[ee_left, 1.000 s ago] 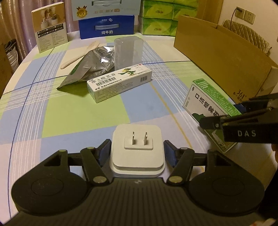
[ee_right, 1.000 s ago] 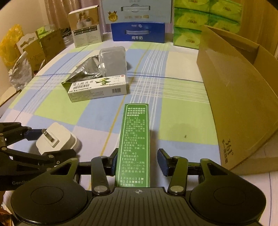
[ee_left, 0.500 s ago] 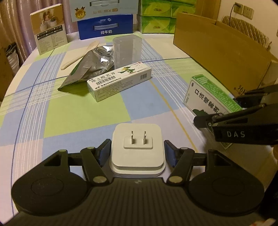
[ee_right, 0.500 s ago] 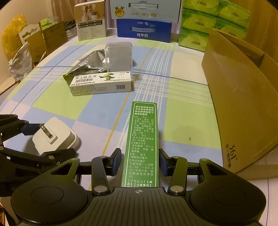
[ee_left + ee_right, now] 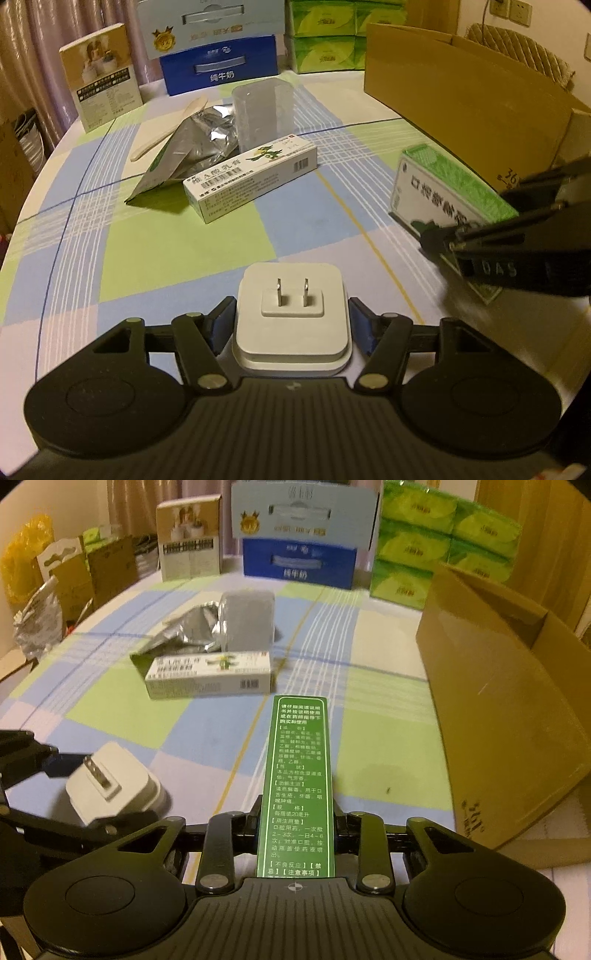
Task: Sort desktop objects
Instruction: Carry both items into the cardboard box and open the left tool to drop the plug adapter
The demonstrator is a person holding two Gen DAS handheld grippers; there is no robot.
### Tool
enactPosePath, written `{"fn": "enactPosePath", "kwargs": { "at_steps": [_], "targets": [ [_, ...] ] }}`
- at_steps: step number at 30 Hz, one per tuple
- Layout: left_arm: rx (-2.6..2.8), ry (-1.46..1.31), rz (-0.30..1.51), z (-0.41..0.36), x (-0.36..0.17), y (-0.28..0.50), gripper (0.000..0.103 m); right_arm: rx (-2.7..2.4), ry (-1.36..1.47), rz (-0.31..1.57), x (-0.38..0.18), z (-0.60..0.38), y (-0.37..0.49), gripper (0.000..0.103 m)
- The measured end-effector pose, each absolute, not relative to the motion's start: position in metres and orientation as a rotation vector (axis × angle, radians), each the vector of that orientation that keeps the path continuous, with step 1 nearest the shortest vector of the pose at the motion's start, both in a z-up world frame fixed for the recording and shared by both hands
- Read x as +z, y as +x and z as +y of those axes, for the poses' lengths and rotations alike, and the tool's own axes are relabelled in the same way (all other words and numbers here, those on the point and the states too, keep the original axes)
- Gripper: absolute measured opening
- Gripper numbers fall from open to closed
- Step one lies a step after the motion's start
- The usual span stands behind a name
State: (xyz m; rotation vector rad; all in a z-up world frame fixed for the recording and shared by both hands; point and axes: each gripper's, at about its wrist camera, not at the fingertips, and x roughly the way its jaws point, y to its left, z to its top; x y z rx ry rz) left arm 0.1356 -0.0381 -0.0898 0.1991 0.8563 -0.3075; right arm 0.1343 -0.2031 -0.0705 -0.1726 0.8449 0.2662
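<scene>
The right gripper point(image 5: 295, 834) closed onto the green medicine box point(image 5: 300, 782) and raised it off the table point(image 5: 388, 738) — the box's near end tilted upward.

My left gripper point(image 5: 291, 321) is matte black with blue finger pads point(image 5: 221, 321). Silver screws dot its linkages. My right gripper point(image 5: 295, 827) looks identical.
</scene>
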Motion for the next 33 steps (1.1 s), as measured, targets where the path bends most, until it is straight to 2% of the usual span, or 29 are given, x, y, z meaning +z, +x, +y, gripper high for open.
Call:
{"fn": "enactPosePath", "kwargs": {
  "at_steps": [11, 21, 27, 33],
  "targets": [
    [-0.317, 0.160, 0.807, -0.048, -0.063, 0.120, 0.060, 0.245, -0.106, 0.777, -0.040, -0.224, 0.110, 0.027],
    [-0.310, 0.119, 0.713, -0.066, -0.004, 0.103, 0.060, 0.236, -0.089, 0.637, 0.038, -0.258, 0.087, 0.027],
    [-0.378, 0.133, 0.632, -0.105, 0.042, 0.108, 0.060, 0.153, -0.099, 0.560, 0.088, -0.313, 0.092, 0.027],
    [-0.473, 0.151, 0.585, -0.168, 0.074, 0.124, 0.060, 0.073, -0.109, 0.577, 0.096, -0.373, 0.111, 0.027]
  ]
}}
